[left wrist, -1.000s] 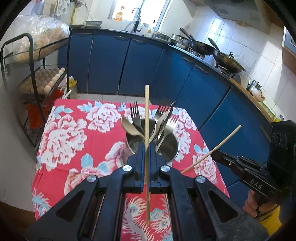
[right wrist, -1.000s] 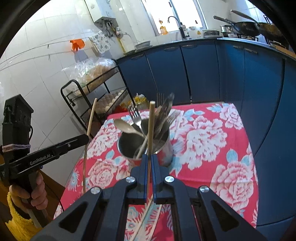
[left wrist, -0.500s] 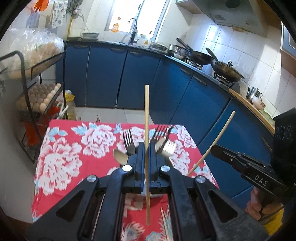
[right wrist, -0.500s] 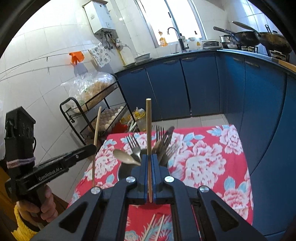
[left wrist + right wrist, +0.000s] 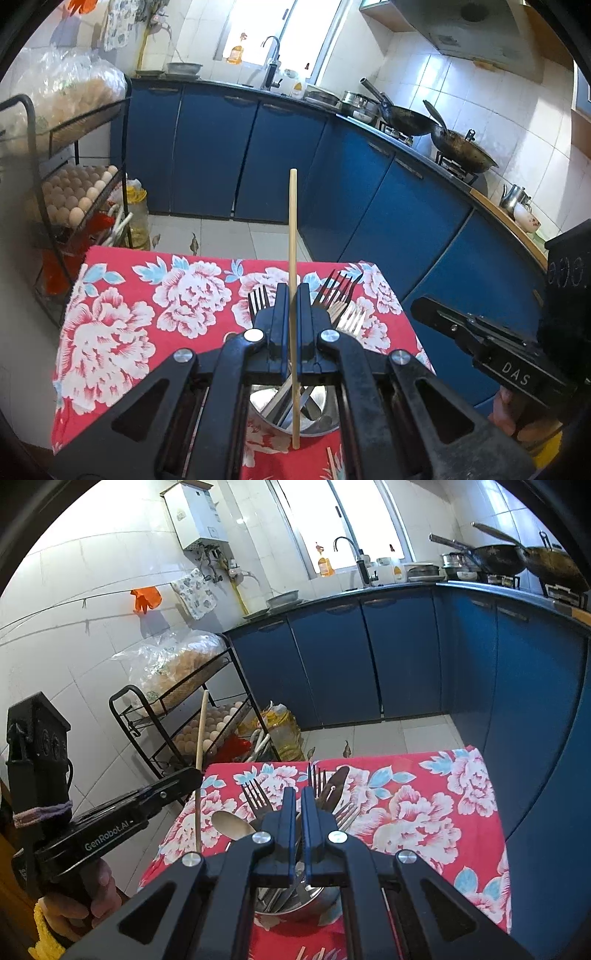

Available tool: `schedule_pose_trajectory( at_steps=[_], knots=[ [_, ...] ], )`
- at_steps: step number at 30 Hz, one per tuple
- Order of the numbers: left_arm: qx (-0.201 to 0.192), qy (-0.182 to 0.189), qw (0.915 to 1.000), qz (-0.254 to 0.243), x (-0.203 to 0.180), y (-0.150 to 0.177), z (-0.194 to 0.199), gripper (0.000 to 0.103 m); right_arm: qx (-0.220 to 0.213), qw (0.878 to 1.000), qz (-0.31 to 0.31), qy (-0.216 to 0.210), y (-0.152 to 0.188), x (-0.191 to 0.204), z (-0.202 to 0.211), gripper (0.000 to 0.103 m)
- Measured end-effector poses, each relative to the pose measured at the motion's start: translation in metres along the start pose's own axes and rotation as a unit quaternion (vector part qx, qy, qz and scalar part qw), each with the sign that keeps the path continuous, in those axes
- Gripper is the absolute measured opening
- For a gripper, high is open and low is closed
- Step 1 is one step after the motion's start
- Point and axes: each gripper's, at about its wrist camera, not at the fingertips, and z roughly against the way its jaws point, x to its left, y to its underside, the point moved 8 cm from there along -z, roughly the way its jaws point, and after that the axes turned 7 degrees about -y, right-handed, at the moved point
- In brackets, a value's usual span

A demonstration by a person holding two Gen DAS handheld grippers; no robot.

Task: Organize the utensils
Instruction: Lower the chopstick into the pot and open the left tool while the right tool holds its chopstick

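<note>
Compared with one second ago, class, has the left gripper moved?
Yes. The left gripper advanced toward the blue cabinets: the metal cup, then ahead of its fingertips, now lies under them.

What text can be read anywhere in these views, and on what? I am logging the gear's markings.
"DAS" on the right hand-held gripper.
"GenRobot.AI" on the left hand-held gripper.
Labels on the bottles by the window are too small to read.

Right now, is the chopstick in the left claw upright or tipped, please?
Upright: the chopstick stands near vertical in both views, pinched in the shut left claw.
</note>
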Motion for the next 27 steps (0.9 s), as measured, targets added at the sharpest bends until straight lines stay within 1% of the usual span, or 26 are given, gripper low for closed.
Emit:
schedule_pose_trajectory(
  at_steps=[5, 9, 13, 18, 22, 27],
  knots=[
    [0.003, 0.002, 1.0000, 0.002, -0.001, 0.002, -0.003, 0.000, 0.022, 0.999, -0.040, -0.012, 0.010, -0.018, -0.008, 0.005],
    [-0.014, 0.000, 0.9999, 0.002, -0.002, -0.005, 0.001, 0.000, 0.041, 0.996, -0.073, -0.007, 0.017, -0.038, -0.008, 0.008],
    [-0.031, -0.001, 0.9995, 0.002, -0.003, -0.011, 0.001, 0.000, 0.060, 0.994, -0.097, 0.001, 0.027, -0.054, -0.010, 0.008],
    [-0.048, -0.019, 0.9987, -0.004, 0.001, -0.008, -0.005, 0.000, 0.083, 0.988, -0.127, 0.020, 0.041, -0.079, -0.014, 0.008],
    [-0.046, -0.027, 0.9986, -0.004, 0.006, 0.000, -0.014, 0.000, 0.114, 0.982, -0.141, 0.046, 0.051, -0.100, -0.023, 0.010],
    [-0.044, -0.033, 0.9984, -0.013, 0.005, 0.007, -0.020, 0.000, 0.143, 0.975, -0.150, 0.077, 0.060, -0.122, -0.035, 0.017]
  ],
)
